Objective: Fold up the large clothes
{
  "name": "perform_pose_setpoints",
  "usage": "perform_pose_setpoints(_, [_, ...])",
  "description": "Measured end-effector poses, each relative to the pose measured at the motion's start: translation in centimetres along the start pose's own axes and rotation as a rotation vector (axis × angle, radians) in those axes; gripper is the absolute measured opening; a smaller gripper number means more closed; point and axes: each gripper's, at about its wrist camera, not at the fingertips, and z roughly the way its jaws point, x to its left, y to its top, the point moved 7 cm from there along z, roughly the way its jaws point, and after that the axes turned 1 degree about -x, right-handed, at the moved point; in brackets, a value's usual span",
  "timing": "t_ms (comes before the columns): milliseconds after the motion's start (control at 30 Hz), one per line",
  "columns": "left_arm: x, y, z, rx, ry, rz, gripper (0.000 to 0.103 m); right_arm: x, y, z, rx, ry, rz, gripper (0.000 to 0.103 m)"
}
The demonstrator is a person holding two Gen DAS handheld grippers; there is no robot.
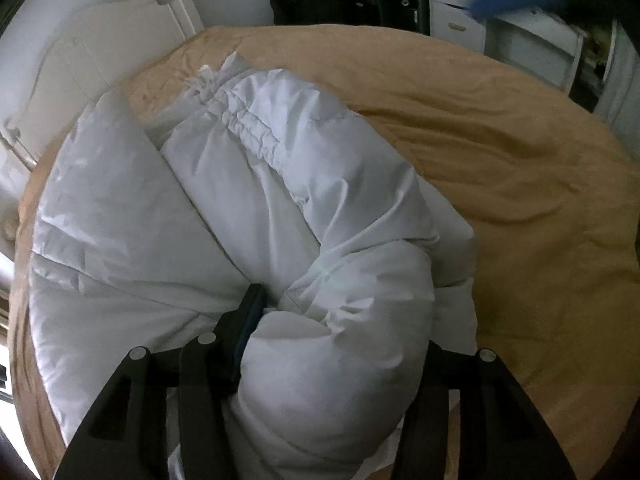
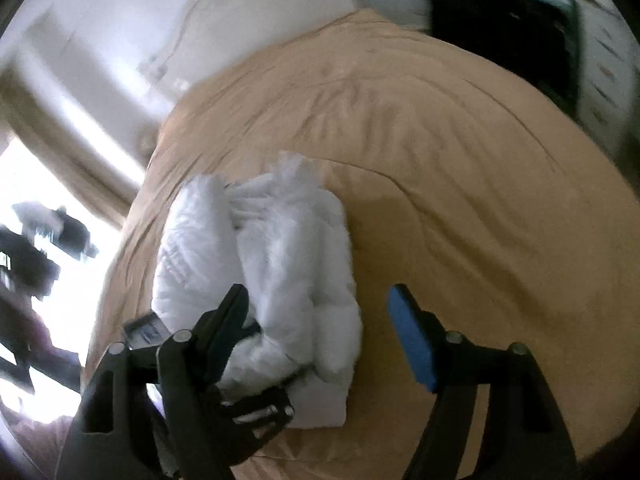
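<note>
The left gripper [image 1: 340, 332] clamps a thick roll of the white puffy jacket [image 1: 248, 208] bundled on the tan bed [image 1: 520, 168] (likely pinning the fold), while the right gripper [image 2: 320, 320] hovers above, fingers apart.

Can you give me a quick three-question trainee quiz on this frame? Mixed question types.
1. True or false: the right gripper is shut on the white puffer jacket.
2. Multiple choice: the jacket lies on (A) a wooden floor, (B) a tan bedspread, (C) a white desk.
3. Short answer: what is bunched between the left gripper's fingers in the left wrist view?

Key
1. False: its jaws stand wide open, with nothing between them.
2. B.
3. A thick roll of the white jacket, which hides the other finger.
</note>
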Motion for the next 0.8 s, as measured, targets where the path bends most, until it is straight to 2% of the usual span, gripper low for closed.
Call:
perform_pose_setpoints(33, [0.2,-0.1,0.1,0.0,-0.006,0.002,0.05,0.4,1.1,0.6,0.019,0.013,-0.029,0.082])
perform_pose_setpoints(133, [0.3,-0.5,0.3,-0.001,-0.001,0.01,0.05,2.5,4.0,3.5,0.1,0.012,-0.102,0.084])
perform_pose_setpoints(233, [-0.1,-0.7,0.8,-0.003,0.005,0.017,0.051,5.7,6.4,8.0,0.237,0.043,-0.198,0.084])
perform_pose_setpoints(300, [-0.4,-0.8,1.0,-0.001,0.007,0.022,0.051,8.2,6.9,11.1,0.332,0.096,-0.245,0.084])
perform_pose_setpoints(367, [-0.5,-0.3,0.4,0.006,0.003,0.02,0.051,9.6,7.1,13.3,0.392,0.133,-0.222,0.084])
perform_pose_setpoints(467, [-0.7,0.2,0.3,0.011,-0.004,0.019,0.052,11.4,7.0,15.9,0.429,0.209,-0.203,0.083])
perform_pose_setpoints(500, [-0.5,0.3,0.5,0.011,-0.004,0.02,0.052,11.6,6.5,16.8,0.453,0.203,-0.211,0.081])
perform_pose_setpoints(533, [-0.5,0.4,0.5,0.011,-0.004,0.02,0.052,11.6,6.2,17.6,0.474,0.186,-0.222,0.074])
perform_pose_setpoints(600, [-0.6,0.6,0.7,0.016,-0.014,0.031,0.052,10.3,4.5,20.4,0.54,0.07,-0.281,0.068])
perform_pose_setpoints(700, [-1.1,0.9,0.2,0.03,-0.036,0.07,0.054,8.5,3.7,22.1,0.585,0.061,-0.266,0.068])
perform_pose_setpoints(800, [-0.5,0.7,-1.3,0.063,-0.112,0.064,0.054,7.6,3.1,22.0,0.606,0.06,-0.258,0.068])
